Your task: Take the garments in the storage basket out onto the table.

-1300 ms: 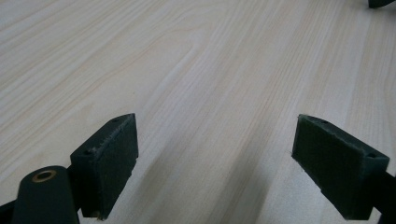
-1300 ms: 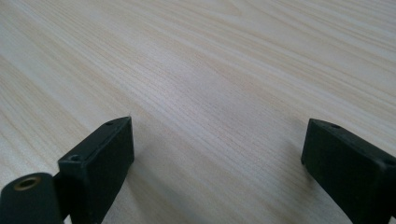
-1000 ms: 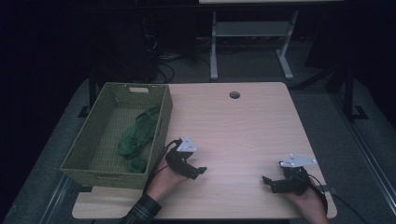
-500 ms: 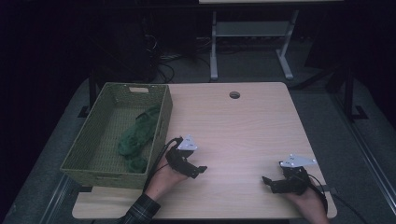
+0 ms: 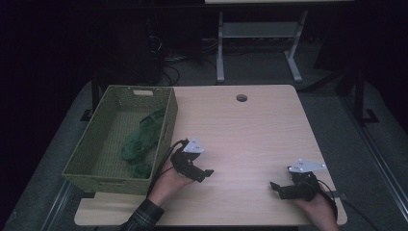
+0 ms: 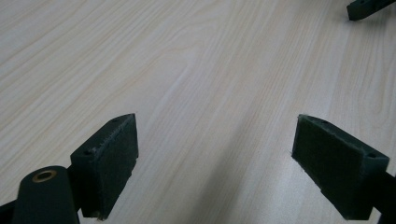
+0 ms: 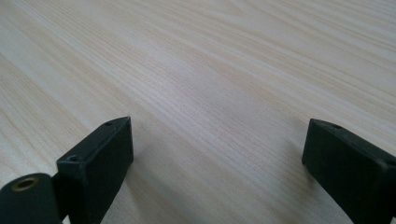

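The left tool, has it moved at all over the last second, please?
Barely: the left tool has eased slightly toward the table's near edge, open and empty. The right tool, basket and green cloth stayed put.

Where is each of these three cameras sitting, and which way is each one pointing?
High view: sits above the person's side, looking forward and down on the wooden table and the green basket holding green cloth; both hands show, with the left gripper and right gripper.
Left gripper view: rides on the left gripper, looking along its open jaws at bare tabletop.
Right gripper view: rides on the right gripper, likewise low over the wood.
Shared: the left gripper view catches a dark jaw tip, probably the right gripper seen from above.
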